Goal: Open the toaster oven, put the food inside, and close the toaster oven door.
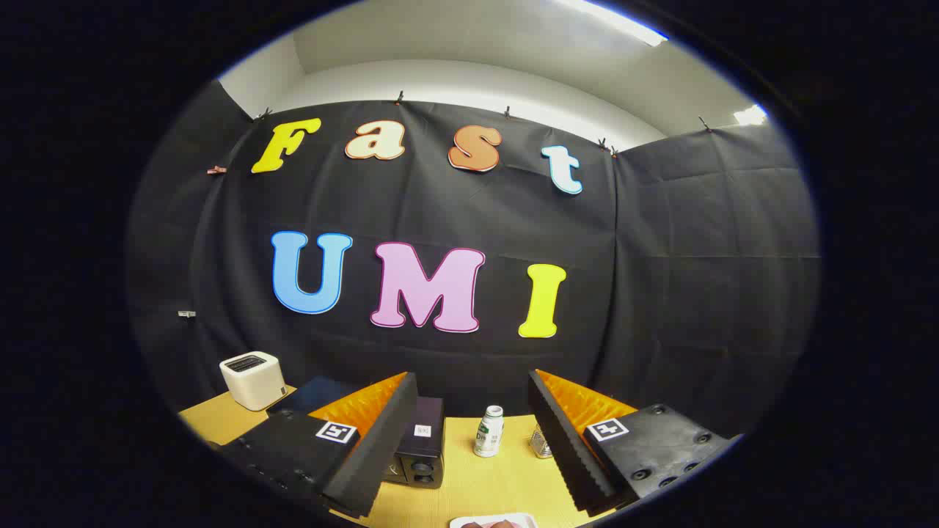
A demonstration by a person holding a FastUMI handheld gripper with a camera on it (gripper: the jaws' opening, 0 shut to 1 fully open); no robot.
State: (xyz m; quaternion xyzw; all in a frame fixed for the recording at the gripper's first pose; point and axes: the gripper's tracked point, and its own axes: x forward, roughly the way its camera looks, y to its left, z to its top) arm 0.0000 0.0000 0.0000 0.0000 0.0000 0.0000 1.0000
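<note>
1. Two fingers of our hand-held gripper (469, 440) stand wide apart, holding nothing.
2. We judge nothing begun: the dark toaster oven (419, 451) sits shut on the tabletop (477, 488) at eleven o'clock, beside our left finger.
3. Next we lower toward its door; the food plate (493, 521) waits at six o'clock.
</note>
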